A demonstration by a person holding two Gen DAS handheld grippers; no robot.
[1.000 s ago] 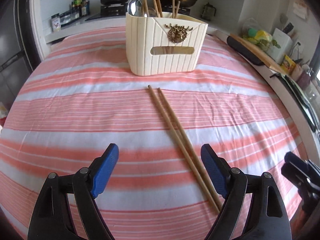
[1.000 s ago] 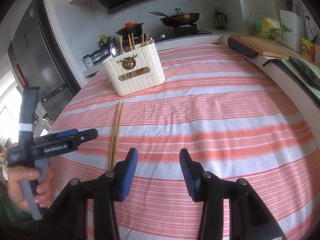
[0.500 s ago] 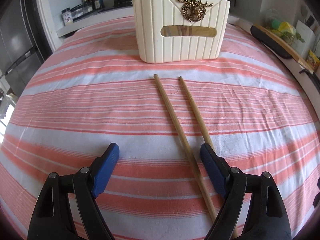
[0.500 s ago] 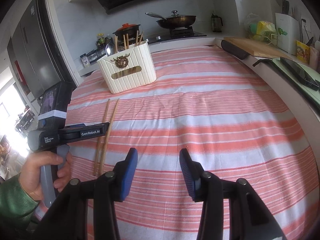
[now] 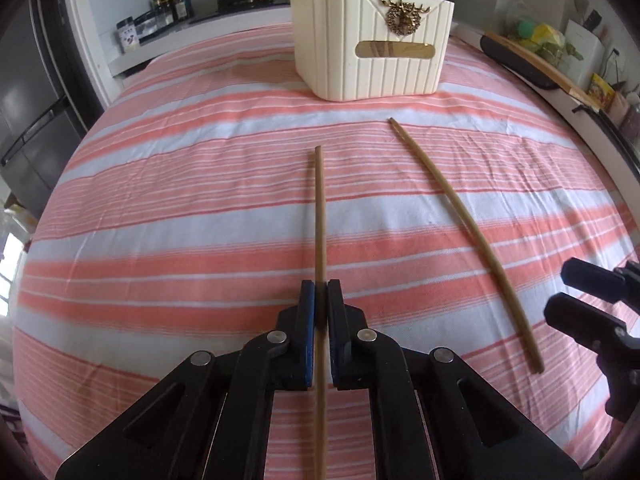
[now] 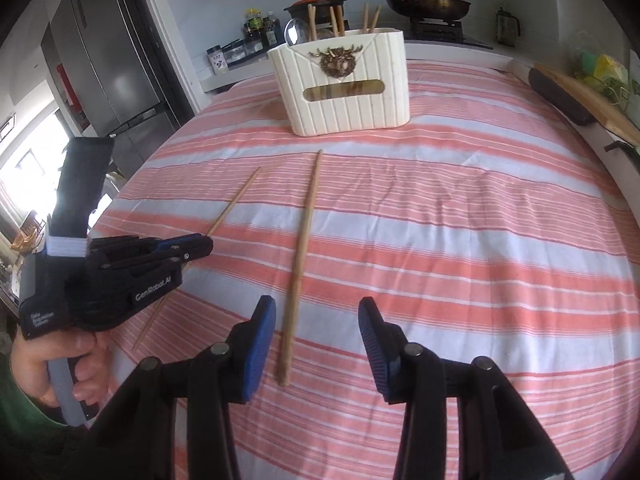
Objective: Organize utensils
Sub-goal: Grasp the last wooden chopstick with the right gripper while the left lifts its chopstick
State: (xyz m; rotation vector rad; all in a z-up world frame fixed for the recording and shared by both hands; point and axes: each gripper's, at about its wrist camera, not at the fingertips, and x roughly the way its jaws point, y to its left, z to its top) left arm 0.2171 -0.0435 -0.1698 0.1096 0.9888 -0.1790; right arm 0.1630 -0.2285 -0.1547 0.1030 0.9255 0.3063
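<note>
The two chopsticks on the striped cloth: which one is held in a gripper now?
The left chopstick is clamped in the shut left gripper. The other chopstick lies free on the cloth, between the fingers of the open right gripper.

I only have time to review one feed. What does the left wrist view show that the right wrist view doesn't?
Only the left wrist view shows the left gripper pads clamped on one chopstick from close up. Only the right wrist view shows the person's hand on the left gripper's handle, the fridge, and the open right gripper. Both show the second chopstick on the striped cloth and the cream holder.
</note>
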